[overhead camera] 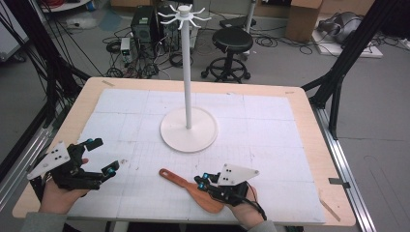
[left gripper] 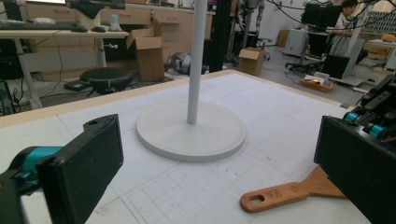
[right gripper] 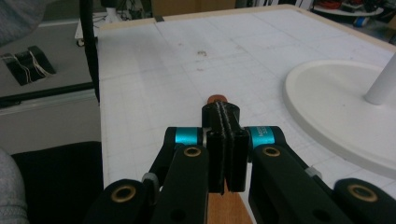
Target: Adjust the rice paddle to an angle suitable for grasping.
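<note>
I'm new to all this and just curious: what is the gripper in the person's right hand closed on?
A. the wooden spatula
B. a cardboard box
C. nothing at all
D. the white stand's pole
A: in the right gripper view the right gripper has its jaws pinched together on the wooden spatula, whose brown handle pokes out beyond and below them.

Faint stamped marks on the wooden spatula's handle (left gripper: 280,192), perhaps logos, unreadable.

Lab: floor cables (overhead camera: 145,58), computer towers (overhead camera: 145,24)
</note>
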A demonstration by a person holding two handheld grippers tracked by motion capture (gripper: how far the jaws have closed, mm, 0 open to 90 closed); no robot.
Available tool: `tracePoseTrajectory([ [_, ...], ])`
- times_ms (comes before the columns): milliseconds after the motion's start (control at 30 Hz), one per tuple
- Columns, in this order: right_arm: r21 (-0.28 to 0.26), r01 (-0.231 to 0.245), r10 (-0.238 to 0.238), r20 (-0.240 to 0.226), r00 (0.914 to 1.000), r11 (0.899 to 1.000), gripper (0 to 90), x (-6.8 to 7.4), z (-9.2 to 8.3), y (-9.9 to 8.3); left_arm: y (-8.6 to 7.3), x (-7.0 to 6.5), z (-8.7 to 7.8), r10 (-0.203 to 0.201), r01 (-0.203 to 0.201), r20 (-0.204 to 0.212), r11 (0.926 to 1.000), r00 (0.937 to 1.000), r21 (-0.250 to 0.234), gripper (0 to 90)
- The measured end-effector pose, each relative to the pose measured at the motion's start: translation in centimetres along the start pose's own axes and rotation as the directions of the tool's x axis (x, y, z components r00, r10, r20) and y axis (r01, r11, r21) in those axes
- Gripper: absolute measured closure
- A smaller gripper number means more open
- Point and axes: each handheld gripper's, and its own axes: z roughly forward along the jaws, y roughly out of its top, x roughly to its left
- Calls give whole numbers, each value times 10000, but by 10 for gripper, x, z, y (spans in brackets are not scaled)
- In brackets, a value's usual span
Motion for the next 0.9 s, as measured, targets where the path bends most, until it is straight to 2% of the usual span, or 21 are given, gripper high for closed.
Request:
tracePoseTrajectory([
  [100, 408, -319, 324, -111, 9994, 9987, 894, 3, 6, -6, 0, 0, 0, -47, 47, 21, 10000, 10000, 11, 18],
  [133, 408, -319, 324, -111, 9994, 9987, 894, 3, 6, -6, 0, 0, 0, -47, 47, 21, 10000, 10000, 11, 18],
  [200, 830, -344, 366, -249, 9990, 9960, 895, 5, 11, -9, 0, 1, 0, -47, 47, 24, 10000, 10000, 7, 18],
  [300, 1220, -306, 356, -385, 9986, 9921, 895, 8, 16, -12, -1, 1, 0, -91, 91, 19, 10000, 10000, -27, 18],
  [400, 1385, -190, 251, -429, 9988, 9902, 895, 11, 19, -13, -1, 2, -1, -100, 100, 8, 9999, 9999, -8, 18],
  [433, 1644, -98, 183, -505, 9986, 9863, 895, 14, 22, -14, -1, 2, -1, -124, 124, -9, 9999, 9999, -10, 18],
  [800, 2496, 212, -10, -806, 9967, 9681, 896, 22, 39, -21, -2, 2, -1, -152, 152, -13, 9999, 9999, 4, 18],
  [900, 2828, 314, -69, -873, 9962, 9587, 896, 23, 42, -23, -2, 3, -1, -164, 164, -24, 9999, 9999, 17, 18],
])
